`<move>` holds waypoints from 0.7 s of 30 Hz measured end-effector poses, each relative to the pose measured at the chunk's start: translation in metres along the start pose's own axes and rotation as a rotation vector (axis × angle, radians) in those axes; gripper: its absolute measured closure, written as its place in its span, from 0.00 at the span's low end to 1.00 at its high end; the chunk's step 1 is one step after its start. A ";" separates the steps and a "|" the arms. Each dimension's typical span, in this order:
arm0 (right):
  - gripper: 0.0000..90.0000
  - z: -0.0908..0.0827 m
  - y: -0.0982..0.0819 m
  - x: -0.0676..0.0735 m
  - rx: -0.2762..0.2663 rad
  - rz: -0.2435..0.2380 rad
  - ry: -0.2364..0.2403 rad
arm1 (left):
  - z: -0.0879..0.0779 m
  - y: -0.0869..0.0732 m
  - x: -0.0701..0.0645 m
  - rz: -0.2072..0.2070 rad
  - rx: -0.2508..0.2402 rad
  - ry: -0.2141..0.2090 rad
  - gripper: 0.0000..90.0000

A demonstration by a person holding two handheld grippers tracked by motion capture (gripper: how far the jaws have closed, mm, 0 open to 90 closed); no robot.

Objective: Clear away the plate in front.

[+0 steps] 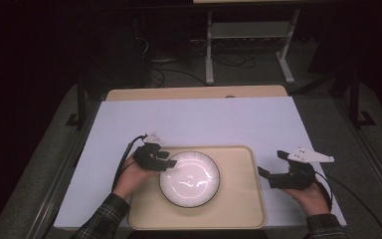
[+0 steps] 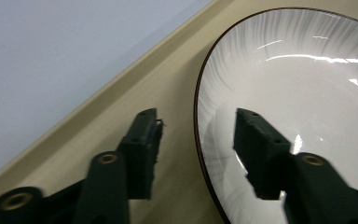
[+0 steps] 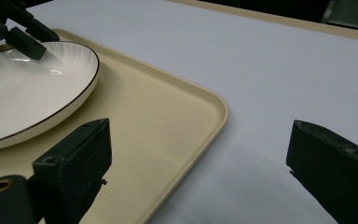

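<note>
L gripper (image 2: 198, 140) fingers wide apart, straddling the plate (image 2: 307, 93) rim: one pad outside over the tray (image 2: 121, 93), the other pad inside over the white bowl of the plate. Not clamped yet, gap visible both sides of the dark rim line. From the high view, L gripper (image 1: 165, 160) sits at the plate's (image 1: 189, 179) upper-left edge, hand behind it, plaid sleeve coming in from the bottom.

R gripper (image 3: 200, 168) fingers also spread wide, nothing between them, just tray (image 3: 168, 135) corner and white table cover (image 3: 270, 60) ahead. High view puts R gripper (image 1: 271, 177) just off the tray's (image 1: 238, 199) right edge, over the table cover (image 1: 204, 119), apart from the plate.

Plate lies flat, roughly mid-tray, a bit left of center, empty, glare off the glaze. Seen from the right gripper view, the plate (image 3: 28, 93) has the L gripper's jaw tip resting over its far rim.

Progress, my read: approach done, L side lined up for a rim pinch. Left to do: close on the rim, lift. R side idle, maybe standing by to steady the tray.
</note>
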State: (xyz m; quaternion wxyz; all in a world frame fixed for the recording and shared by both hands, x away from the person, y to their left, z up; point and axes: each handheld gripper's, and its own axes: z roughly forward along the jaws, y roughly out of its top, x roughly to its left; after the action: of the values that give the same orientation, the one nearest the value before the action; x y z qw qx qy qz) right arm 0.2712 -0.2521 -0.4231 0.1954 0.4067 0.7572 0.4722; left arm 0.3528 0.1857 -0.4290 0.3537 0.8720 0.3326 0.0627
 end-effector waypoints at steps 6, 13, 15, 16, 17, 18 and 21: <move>0.07 -0.001 0.000 0.000 -0.003 0.001 0.004 | 0.001 0.000 -0.003 0.045 0.003 0.013 0.23; 0.07 -0.001 0.000 0.001 -0.002 0.001 0.004 | 0.002 0.001 -0.001 0.021 -0.004 -0.003 0.05; 0.07 -0.001 0.001 0.001 -0.003 -0.002 0.005 | -0.003 0.001 0.000 0.019 -0.017 -0.007 0.04; 0.07 -0.001 0.001 0.001 -0.003 -0.003 0.005 | -0.005 0.001 0.000 0.015 -0.019 -0.010 0.04; 0.07 0.000 0.001 0.002 -0.001 -0.007 0.005 | -0.007 0.001 0.000 0.014 -0.026 -0.013 0.03; 0.07 0.000 0.001 0.002 -0.001 -0.007 0.005 | -0.007 0.001 0.000 0.014 -0.026 -0.013 0.03; 0.07 -0.001 0.000 0.002 0.000 -0.010 0.005 | -0.014 0.002 0.000 0.006 -0.054 -0.022 0.04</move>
State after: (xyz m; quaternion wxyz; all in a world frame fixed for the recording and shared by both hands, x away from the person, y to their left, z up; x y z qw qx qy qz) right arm 0.2696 -0.2508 -0.4221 0.1956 0.4017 0.7599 0.4721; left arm 0.3487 0.1930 -0.4171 0.3806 0.8638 0.3241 0.0632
